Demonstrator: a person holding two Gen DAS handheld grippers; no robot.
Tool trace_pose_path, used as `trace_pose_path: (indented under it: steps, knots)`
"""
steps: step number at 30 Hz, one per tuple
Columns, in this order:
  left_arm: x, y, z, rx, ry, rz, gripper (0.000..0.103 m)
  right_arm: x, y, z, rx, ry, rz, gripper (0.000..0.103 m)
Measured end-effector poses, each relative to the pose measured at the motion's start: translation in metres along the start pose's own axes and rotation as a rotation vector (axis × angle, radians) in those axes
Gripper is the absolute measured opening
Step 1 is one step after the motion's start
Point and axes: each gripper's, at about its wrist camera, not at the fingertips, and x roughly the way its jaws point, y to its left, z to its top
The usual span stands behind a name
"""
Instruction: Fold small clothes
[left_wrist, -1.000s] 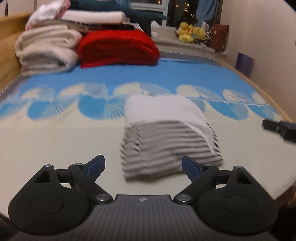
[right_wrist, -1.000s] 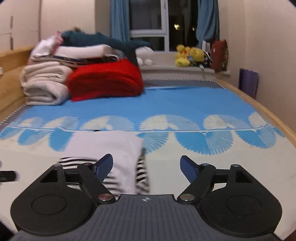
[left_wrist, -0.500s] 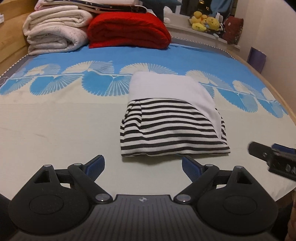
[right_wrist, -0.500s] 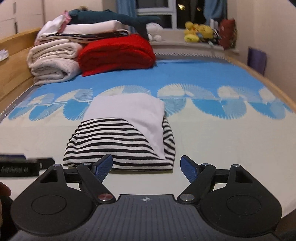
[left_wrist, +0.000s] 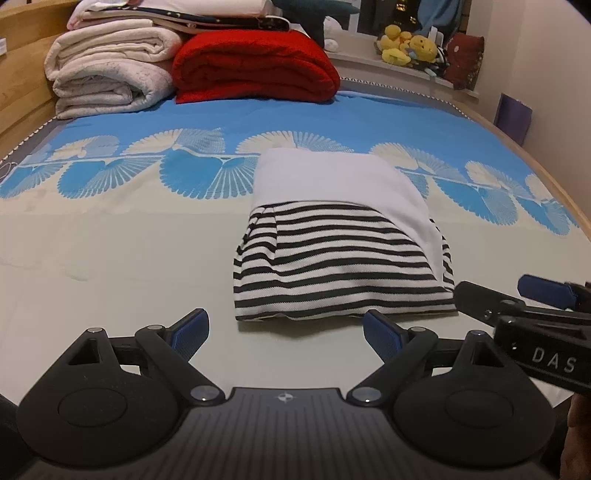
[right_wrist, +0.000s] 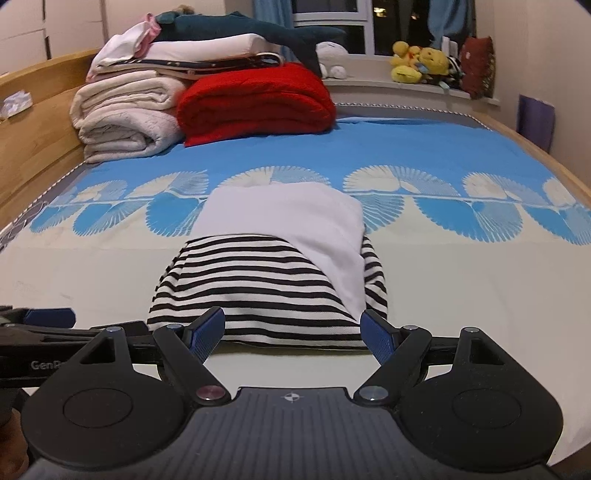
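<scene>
The striped garment lay on the bed cover as a compact folded bundle, so most folding seemed done. The left gripper and right gripper were both wide open before its near edge, holding nothing.

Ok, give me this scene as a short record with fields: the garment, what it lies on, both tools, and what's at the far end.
garment: striped garment, folded, white part on its far half
surface: bed sheet, blue and cream
left tool: open, empty, short of the near hem
right tool: open, empty, at the near hem
far end: red blanket, cream blankets, plush toys on the sill
</scene>
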Motion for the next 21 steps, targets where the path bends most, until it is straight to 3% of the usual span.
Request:
trace_pose_path:
  steps: [21]
  knots:
    - [0.0045,0.0008,-0.0010,-0.013,0.017,-0.006,0.094,-0.0015,0.0024,0.0010,-0.013,-0.001,0.011,0.081]
